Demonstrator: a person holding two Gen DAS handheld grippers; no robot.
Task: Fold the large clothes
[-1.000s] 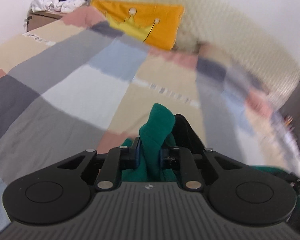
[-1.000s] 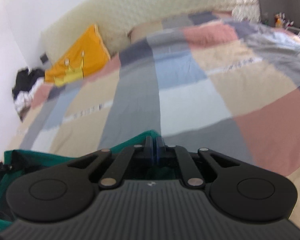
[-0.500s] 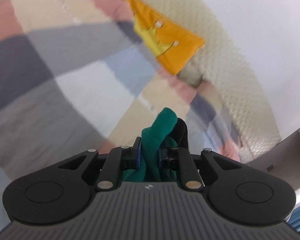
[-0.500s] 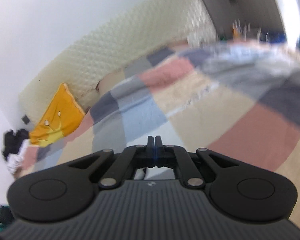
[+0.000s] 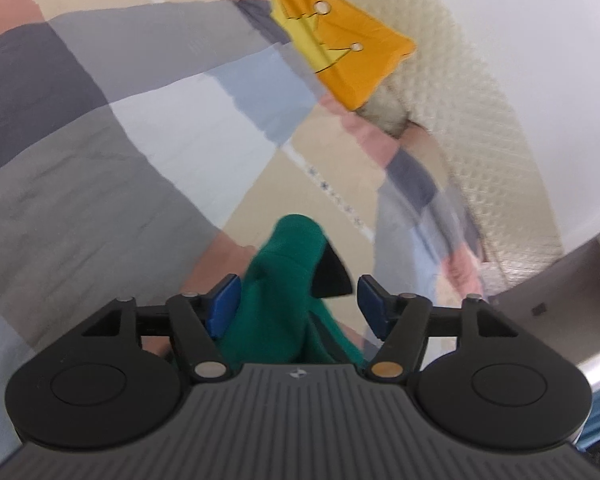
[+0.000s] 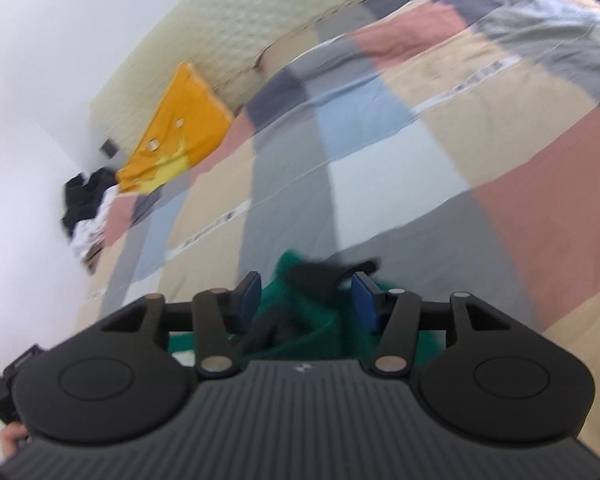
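- The left gripper [image 5: 296,300] has just been opening: a second ago its blue pads pinched a fold of the green garment [image 5: 276,300], and now the jaws stand wide. The bunched green cloth is still between them at lower centre of the left wrist view. It leans against the left-hand pad [image 5: 224,304], with a clear gap to the right-hand one, so it is no longer gripped.
- The right gripper [image 6: 306,300] has likewise just been opening. Its pads were pressed together half a second ago and are now parted to a middling width. Green and dark cloth lies loosely between them at lower centre of the right wrist view. The blur makes any contact hard to judge, but nothing looks pinched.
- Both views have swung since a second ago; the orange pillow [image 5: 340,48] now sits at upper centre in the left view instead of at the top.
- The garment therefore rests on the patchwork bed cover [image 6: 380,160] directly beneath both grippers, low in each frame and mostly hidden by the gripper bodies.
- My reading is that a carried edge has been laid down and let go, ending one fold or a placement. How flat or tidy the cloth lies cannot be told from here.
- Next would likely be backing clear without snagging the cloth leaning on the left pad.
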